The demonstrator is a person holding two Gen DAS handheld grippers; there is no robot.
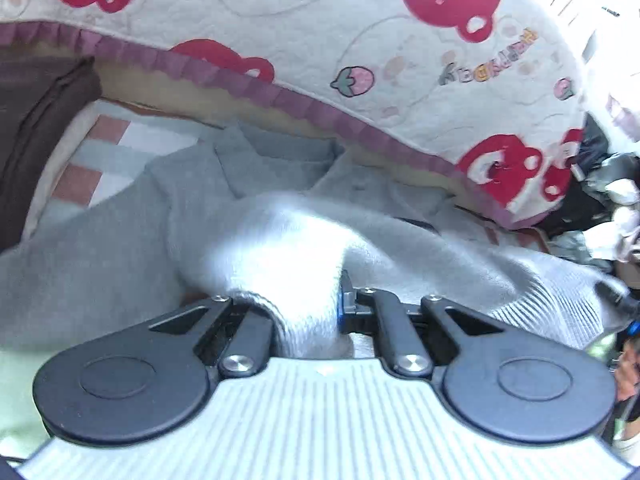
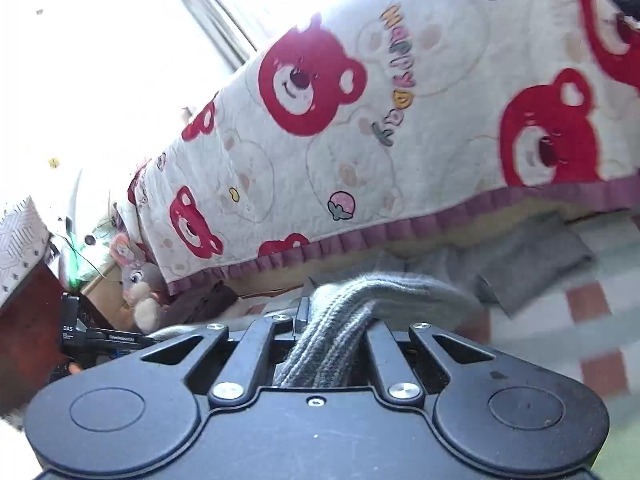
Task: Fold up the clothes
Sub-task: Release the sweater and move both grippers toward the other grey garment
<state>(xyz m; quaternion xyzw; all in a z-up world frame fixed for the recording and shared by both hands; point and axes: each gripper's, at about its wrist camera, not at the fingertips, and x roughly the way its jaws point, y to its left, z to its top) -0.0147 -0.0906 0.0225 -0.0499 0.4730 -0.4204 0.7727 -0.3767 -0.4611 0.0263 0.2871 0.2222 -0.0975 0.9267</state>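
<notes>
The left gripper (image 1: 308, 312) has its 2 black fingers pinched on a bunched fold of the grey knitted sweater (image 1: 120, 264), which bulges up bright and overexposed between them. The rest of the garment spreads out beyond the gripper, to the left and far side, lying on a checked sheet of pale green, white and terracotta squares (image 1: 100, 148). A ribbed hem of the same knit (image 1: 532, 300) stretches away to the right, where a second dark gripper tip shows at the frame edge.

The right gripper (image 2: 332, 328) is likewise clamped on the grey knitted sweater (image 2: 332, 344), here a thick ribbed band that runs back between the jaws and arches forward over them. Farther off to the right, a flat folded part of the garment (image 2: 532, 256) lies on the checked sheet (image 2: 588, 304).

Behind the sweater in both views rises a cream quilted bedspread printed with red bear heads and strawberries (image 1: 320, 40), edged with a mauve pleated frill (image 1: 280, 92). In the right wrist view, a grey plush rabbit toy (image 2: 138, 280) sits on the far left beneath the bedspread's corner (image 2: 400, 120), beside a brown wooden cabinet (image 2: 28, 320).
</notes>
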